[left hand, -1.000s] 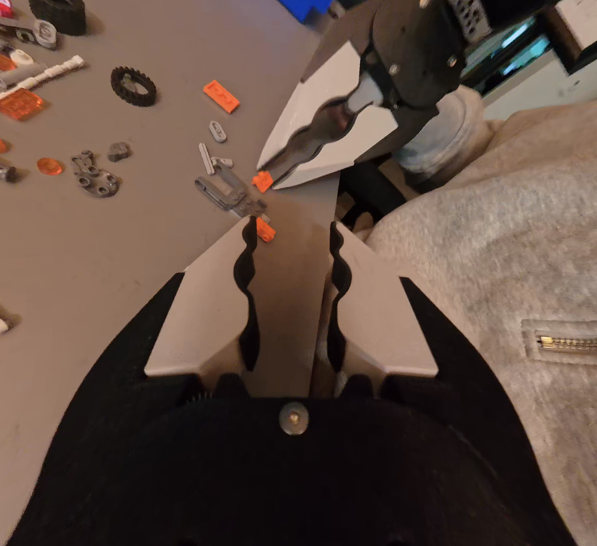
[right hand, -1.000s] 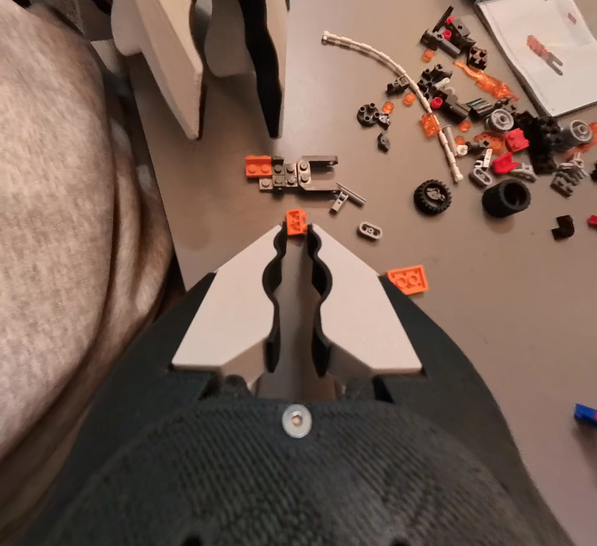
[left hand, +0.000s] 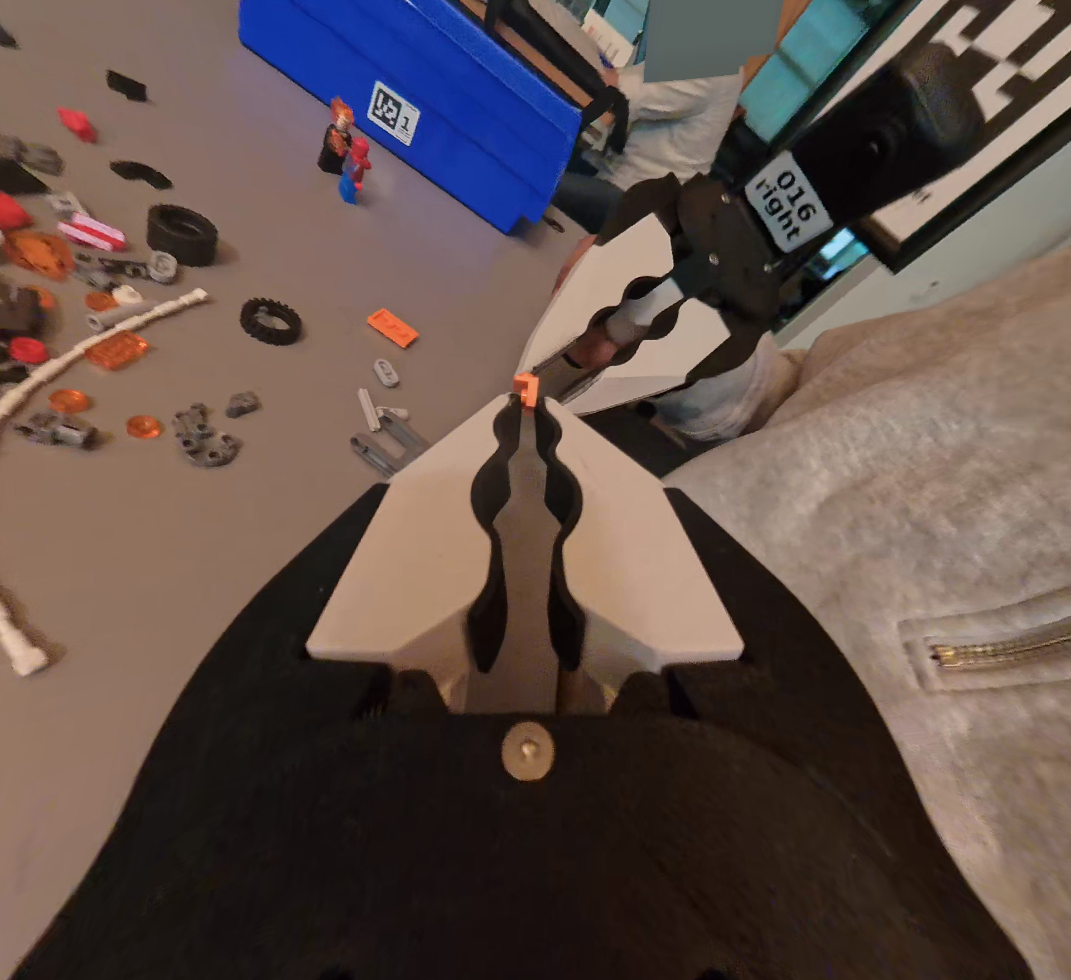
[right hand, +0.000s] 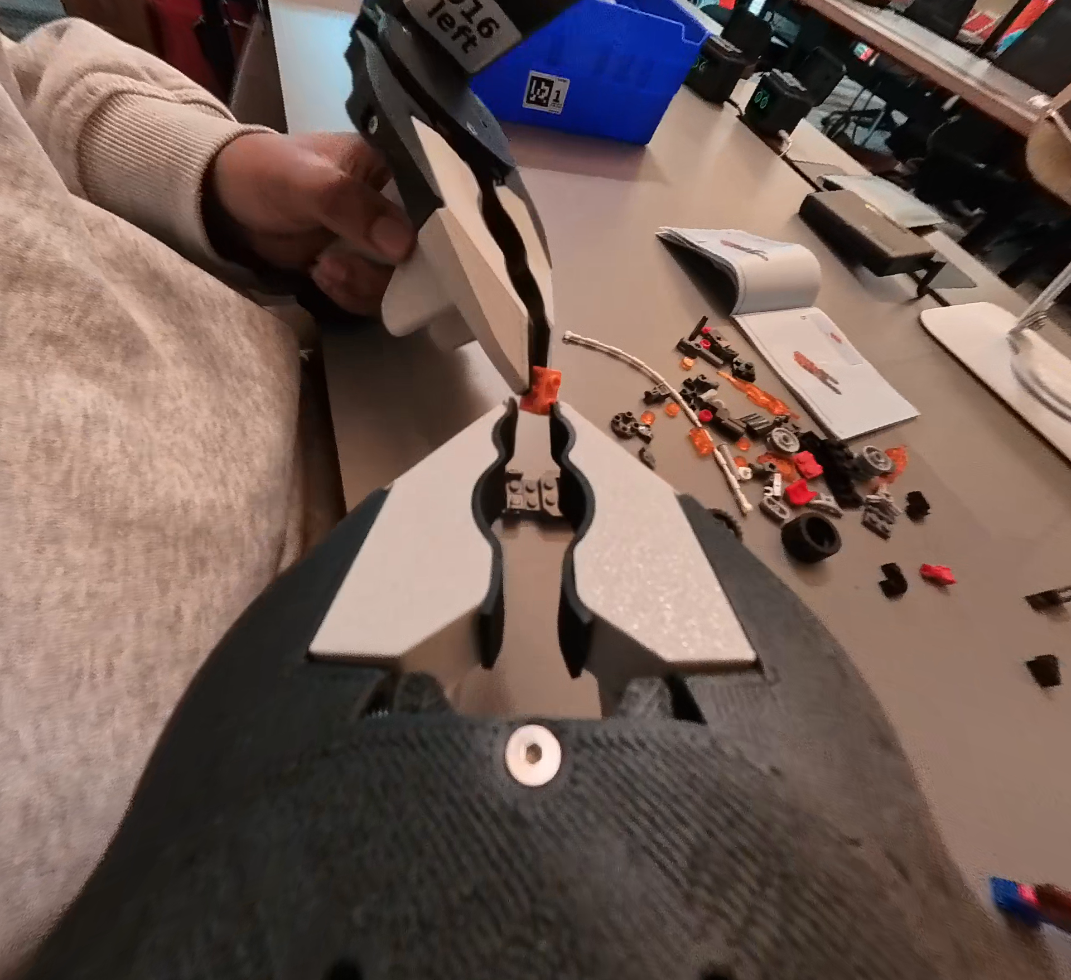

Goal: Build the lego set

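A small orange brick is pinched at the tips of my left gripper, which is shut on it and held above the table. My right gripper is also shut on the orange brick from the opposite side. The two grippers meet tip to tip: the right gripper comes in from the upper right, the left gripper from above. I cannot tell whether this is one brick or two pressed together. The grey plate assembly lies on the table below, and it also shows in the left wrist view.
A blue bin stands at the back with two minifigures before it. Loose pieces, a tyre, an orange plate and an open booklet lie on the table. A person's beige sweater is at the table's edge. Both grippers' tips are close together, under 4 cm apart. Left tips and right tips are each some 12 cm from the orange plate.
Both grippers have risen from the table and tilted up. My left gripper was open and is now shut on the orange brick. The right gripper has brought its brick up to it.
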The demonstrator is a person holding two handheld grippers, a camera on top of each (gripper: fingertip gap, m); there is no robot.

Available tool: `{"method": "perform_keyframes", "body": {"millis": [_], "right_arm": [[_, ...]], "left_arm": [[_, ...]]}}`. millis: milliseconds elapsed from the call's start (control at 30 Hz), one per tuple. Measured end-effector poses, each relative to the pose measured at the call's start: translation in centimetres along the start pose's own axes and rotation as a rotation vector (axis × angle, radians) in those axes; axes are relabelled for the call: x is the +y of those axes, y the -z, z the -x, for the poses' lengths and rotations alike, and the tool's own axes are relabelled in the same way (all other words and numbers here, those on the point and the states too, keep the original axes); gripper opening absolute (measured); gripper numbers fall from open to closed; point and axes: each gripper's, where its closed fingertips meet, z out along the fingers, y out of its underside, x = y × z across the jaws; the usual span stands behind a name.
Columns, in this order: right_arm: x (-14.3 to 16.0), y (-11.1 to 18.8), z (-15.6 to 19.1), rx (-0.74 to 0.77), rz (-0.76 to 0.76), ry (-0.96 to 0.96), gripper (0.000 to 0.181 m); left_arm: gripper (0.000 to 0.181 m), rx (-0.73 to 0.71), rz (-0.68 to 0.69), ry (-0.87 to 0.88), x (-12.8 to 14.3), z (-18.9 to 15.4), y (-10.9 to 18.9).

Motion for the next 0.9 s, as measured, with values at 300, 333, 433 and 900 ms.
{"method": "perform_keyframes", "body": {"millis": [300,333,433,900], "right_arm": [[0.5,-0.3,-0.6,-0.114,-0.025,-0.380,0.016],[0.5,-0.2,-0.8,-0.130,-0.029,-0.458,0.014],[0.4,-0.1,-1.4,-0.180,-0.052,-0.683,0.014],[0.8,-2.4,-1.8,-0.106,-0.035,-0.769,0.016]], "left_arm": [[0.002,-0.190,0.010,-0.249,-0.6,1.2,0.8],[0.002,-0.239,0.023,-0.303,-0.6,1.5,0.9],[0.002,-0.439,0.109,-0.545,-0.3,2.9,1.3],[0.003,-0.800,0.321,-1.123,0.6,4.3,0.5]]}}
